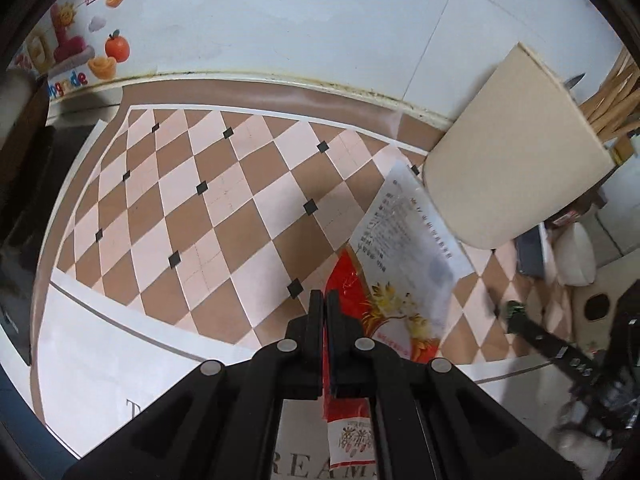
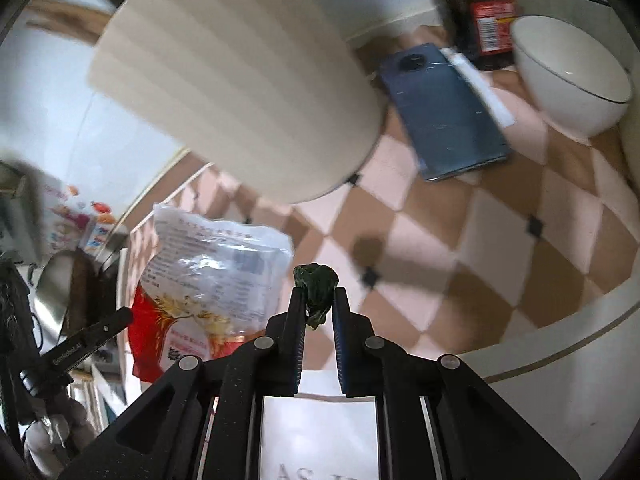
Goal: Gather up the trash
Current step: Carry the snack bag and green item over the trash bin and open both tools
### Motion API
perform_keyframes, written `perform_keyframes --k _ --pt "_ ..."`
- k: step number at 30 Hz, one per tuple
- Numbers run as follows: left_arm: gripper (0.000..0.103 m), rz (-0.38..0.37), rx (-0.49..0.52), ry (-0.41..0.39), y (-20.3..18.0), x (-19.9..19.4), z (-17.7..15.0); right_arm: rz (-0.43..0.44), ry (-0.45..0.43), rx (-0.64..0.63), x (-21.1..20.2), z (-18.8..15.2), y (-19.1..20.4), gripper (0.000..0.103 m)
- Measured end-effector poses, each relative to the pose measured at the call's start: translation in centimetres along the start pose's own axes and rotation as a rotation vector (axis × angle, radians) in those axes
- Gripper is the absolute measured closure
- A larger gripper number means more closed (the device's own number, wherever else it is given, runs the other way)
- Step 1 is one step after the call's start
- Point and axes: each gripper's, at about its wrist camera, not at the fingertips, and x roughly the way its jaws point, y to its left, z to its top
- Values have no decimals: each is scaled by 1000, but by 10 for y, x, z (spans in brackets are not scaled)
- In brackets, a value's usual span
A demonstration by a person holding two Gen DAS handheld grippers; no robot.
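My left gripper is shut on the red edge of an empty red, white and clear plastic food bag, which hangs out to the right above the checkered mat. The same bag shows at the left of the right wrist view. My right gripper is shut on a small dark green leafy scrap, held above the mat just right of the bag. The right gripper also appears at the right edge of the left wrist view.
A cream cutting board leans on the tiled wall behind the bag. A blue phone, a white bowl and a dark sauce bottle stand at the back right. The brown and pink checkered mat covers the counter.
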Motion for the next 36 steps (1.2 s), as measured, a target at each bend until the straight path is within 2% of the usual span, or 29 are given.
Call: perform_keyframes --k 3,6,9,11,12,13,15,16,20,21,23,24,29,32,36 --pt "103 -74 -28 27 -6 16 7 47 44 -12 19 -2 18 89" --pt "103 -190 -46 75 -4 39 7 83 117 -38 50 -9 34 89" --pt "95 -233 -70 117 2 63 2 110 167 -28 73 -18 37 90" --pt "94 -276 -105 156 7 78 -2 114 191 -8 82 -21 35 91" --pt "90 -288 -118 171 10 85 -3 131 191 2 84 -21 33 91" --pt "81 -275 -126 187 12 93 -6 135 195 2 85 -20 33 91" --pt "74 -207 -113 206 13 103 -8 138 202 -6 86 -21 33 91" --pt "68 -221 -106 183 14 101 -10 140 204 -10 87 -21 32 91" --pt "68 -230 -103 177 16 99 -11 147 211 -5 81 -18 26 91" --pt "71 -213 -91 173 13 99 -11 148 209 -3 81 -17 26 91" --pt "94 -128 -46 166 4 97 -13 146 206 -4 76 -16 22 91" --pt "103 -95 -25 163 0 96 -14 144 204 -5 77 -16 22 91" --pt "103 -61 1 88 1 65 -17 116 172 -21 66 -15 26 91" --pt "103 -35 29 28 4 29 -27 104 119 -35 41 -16 28 91" --pt "103 -36 34 -47 22 -24 -52 87 46 -53 -6 -33 30 91"
